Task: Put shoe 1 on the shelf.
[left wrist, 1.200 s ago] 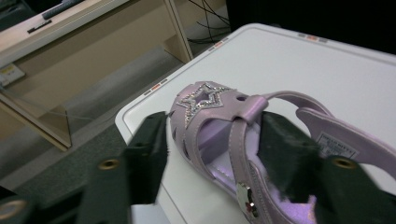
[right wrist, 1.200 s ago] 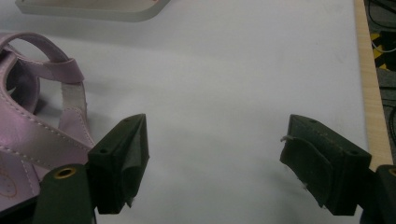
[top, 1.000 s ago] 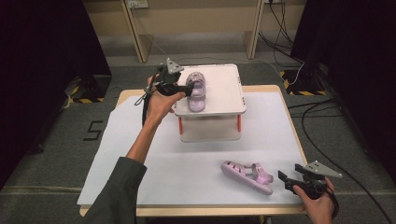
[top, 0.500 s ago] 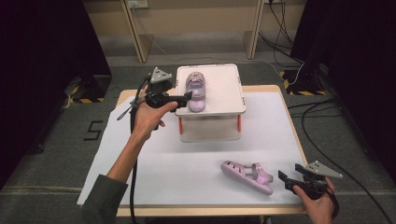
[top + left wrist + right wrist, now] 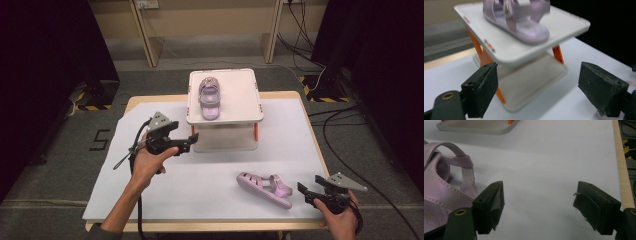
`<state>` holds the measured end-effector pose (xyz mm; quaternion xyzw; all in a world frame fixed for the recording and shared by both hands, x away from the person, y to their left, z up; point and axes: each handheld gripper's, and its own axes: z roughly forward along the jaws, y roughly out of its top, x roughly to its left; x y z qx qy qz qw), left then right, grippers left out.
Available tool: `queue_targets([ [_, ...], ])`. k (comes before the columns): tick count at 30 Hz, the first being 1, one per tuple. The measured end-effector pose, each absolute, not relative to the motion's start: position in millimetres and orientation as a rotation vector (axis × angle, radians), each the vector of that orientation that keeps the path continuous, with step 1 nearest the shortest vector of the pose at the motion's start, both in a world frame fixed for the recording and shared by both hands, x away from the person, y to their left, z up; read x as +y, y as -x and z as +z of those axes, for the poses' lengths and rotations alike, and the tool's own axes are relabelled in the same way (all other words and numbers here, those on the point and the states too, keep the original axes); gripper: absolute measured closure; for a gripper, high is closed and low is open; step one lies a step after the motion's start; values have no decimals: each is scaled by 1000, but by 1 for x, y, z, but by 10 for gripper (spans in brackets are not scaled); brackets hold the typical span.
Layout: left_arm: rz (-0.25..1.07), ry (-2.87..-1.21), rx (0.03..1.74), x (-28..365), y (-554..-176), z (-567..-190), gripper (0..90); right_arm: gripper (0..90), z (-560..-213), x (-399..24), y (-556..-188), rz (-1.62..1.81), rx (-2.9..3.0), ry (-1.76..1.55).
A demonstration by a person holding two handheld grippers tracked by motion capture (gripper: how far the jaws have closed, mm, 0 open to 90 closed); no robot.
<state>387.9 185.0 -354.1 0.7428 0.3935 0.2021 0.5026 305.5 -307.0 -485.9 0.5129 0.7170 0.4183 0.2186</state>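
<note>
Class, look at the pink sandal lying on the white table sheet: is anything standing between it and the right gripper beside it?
Nothing visible does. The right gripper, jaws open, sits just right of the sandal, with bare white sheet between them.

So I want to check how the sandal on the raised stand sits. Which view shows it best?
The high view: the sandal on the stand shows whole, lying on the stand's top. The left gripper view shows it close but blurred and cropped. The right gripper view catches just the stand's base.
</note>
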Motion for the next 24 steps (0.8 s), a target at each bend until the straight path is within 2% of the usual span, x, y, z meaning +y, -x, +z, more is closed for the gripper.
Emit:
queue_targets([
  [24, 444, -1891, 932, 211, -323, -460, 157, 242, -484, -307, -302, 1185, 1980, -1423],
])
